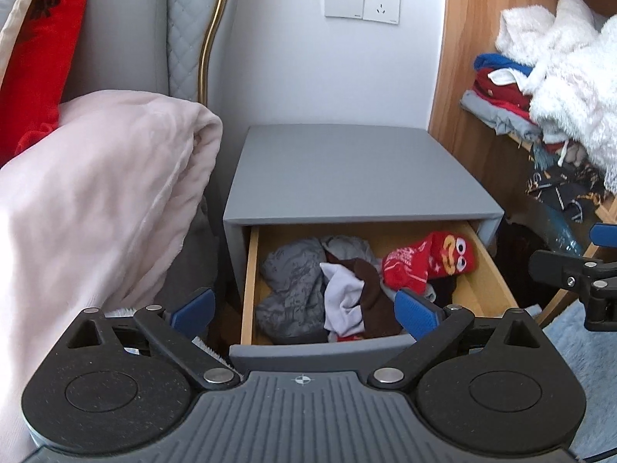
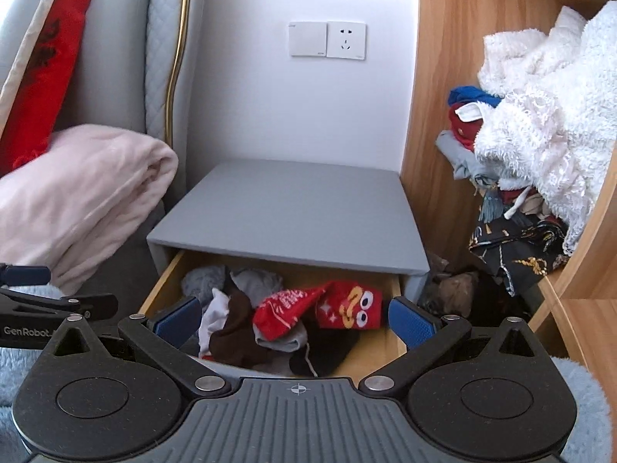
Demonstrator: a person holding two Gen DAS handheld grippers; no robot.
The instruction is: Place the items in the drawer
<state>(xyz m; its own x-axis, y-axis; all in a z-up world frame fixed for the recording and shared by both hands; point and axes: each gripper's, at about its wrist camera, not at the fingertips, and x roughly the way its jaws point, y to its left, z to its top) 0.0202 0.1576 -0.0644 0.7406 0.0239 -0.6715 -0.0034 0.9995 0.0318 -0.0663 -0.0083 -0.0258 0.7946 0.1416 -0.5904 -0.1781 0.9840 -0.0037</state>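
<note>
The grey nightstand's (image 1: pixel 335 169) wooden drawer (image 1: pixel 248 289) stands pulled out. In it lie a crumpled grey cloth (image 1: pixel 293 277), a white and brown garment (image 1: pixel 351 297) and red socks (image 1: pixel 428 262) with a cartoon face. My left gripper (image 1: pixel 306 310) hovers open just in front of the drawer, with nothing between its blue pads. In the right wrist view the same drawer (image 2: pixel 162 285) and red socks (image 2: pixel 339 305) show. My right gripper (image 2: pixel 294 324) is open and empty too, over the drawer's front edge. The two grippers are side by side, the left one on the left.
A folded pink blanket (image 1: pixel 96 193) lies on the bed to the left of the nightstand. A wooden shelf unit (image 2: pixel 435 115) on the right holds white fluffy clothes (image 2: pixel 547 115) and other garments. A wall socket (image 1: pixel 362 2) is behind. Pale blue carpet (image 1: pixel 586 347) covers the floor.
</note>
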